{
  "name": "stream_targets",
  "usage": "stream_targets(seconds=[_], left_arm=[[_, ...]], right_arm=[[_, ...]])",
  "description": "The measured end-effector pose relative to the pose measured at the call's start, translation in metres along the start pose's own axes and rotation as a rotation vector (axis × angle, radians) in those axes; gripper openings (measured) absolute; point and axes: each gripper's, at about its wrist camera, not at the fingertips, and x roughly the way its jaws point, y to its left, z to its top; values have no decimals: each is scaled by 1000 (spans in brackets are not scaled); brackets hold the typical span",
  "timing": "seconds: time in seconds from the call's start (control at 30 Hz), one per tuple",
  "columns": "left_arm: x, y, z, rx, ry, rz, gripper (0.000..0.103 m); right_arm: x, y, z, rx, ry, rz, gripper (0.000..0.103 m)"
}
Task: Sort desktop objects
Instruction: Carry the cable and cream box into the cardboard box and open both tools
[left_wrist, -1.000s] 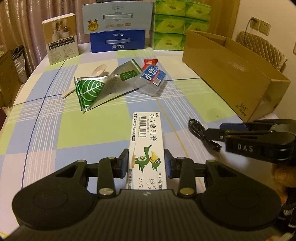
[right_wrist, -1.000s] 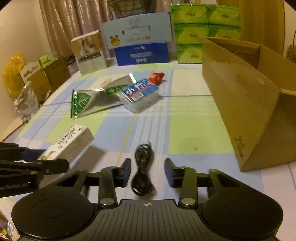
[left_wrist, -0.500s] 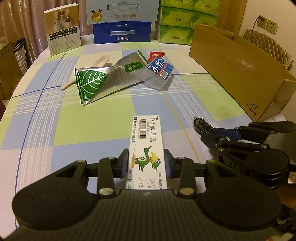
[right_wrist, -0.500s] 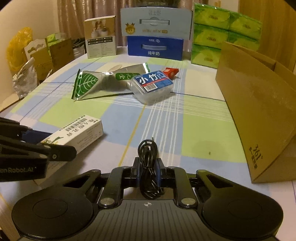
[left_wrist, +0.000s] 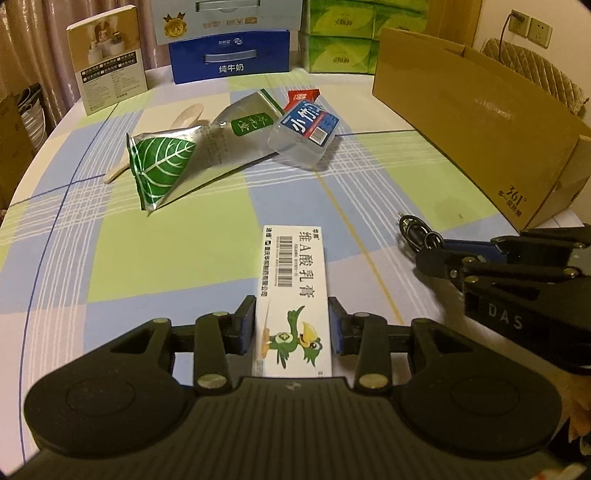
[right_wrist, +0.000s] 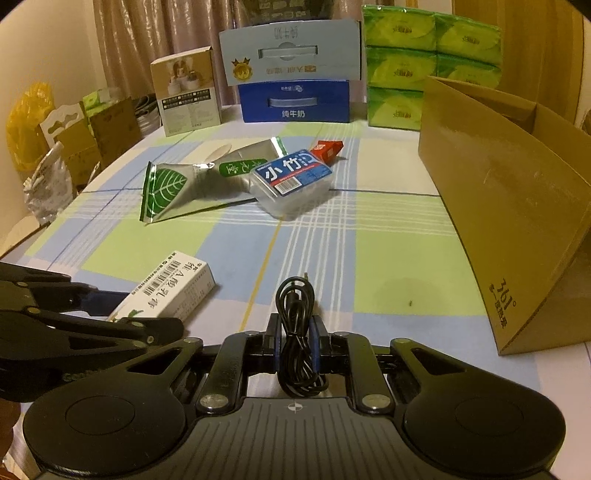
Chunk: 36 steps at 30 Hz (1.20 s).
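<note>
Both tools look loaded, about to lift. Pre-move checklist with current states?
1. Right tool shut on black cable: ok.
2. Cable fully gathered, no loop trailing: cannot tell.
3. Left tool gripping white ointment box: cannot tell, pads flank it and contact is unclear.
4. Cardboard box open on top: ok.
5. Path to it free of the foil pouch and plastic case: ok.

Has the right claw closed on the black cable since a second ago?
Yes. The right claw stood open around the black cable; now its pads pinch it, before the cardboard box.
</note>
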Motion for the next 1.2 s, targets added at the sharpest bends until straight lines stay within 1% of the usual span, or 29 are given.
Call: stream_targets(seconds=[0.13,0.27,0.4,0.5,0.67,0.77,0.9,1.0,1.1,1.2], left_arm=[[-2,-3,2,14,-1,1,33],[-16,-4,6,4,-42,-7,33],[-29,-2,10,-22,-65,-25,33],[-38,-6,14,-14,-81,-24,33],[-52,-17,26,-28,-97,-50,33],[-63,-33,43,-25,-127,-79,33],[-75,-63,76,1,-164,-132,33],[-80,-90,104,17,-191,-175,33],[-79,-120,130,34,-210,-216,33],[-73,-151,154,53,-215,-249,33]], right_arm=[[-5,0,3,3,-29,-2,12],[-15,-1,7,7,-66,-7,12],[-25,-4,11,10,-85,-6,12],[-38,-6,20,12,-118,-12,12],[-62,-13,39,3,-175,-23,12],[-81,-30,58,10,-210,-40,12],[-107,-70,88,33,-236,-70,12],[-124,-102,104,29,-255,-125,12],[-134,-137,113,46,-257,-166,12],[-134,-170,115,67,-240,-195,12]])
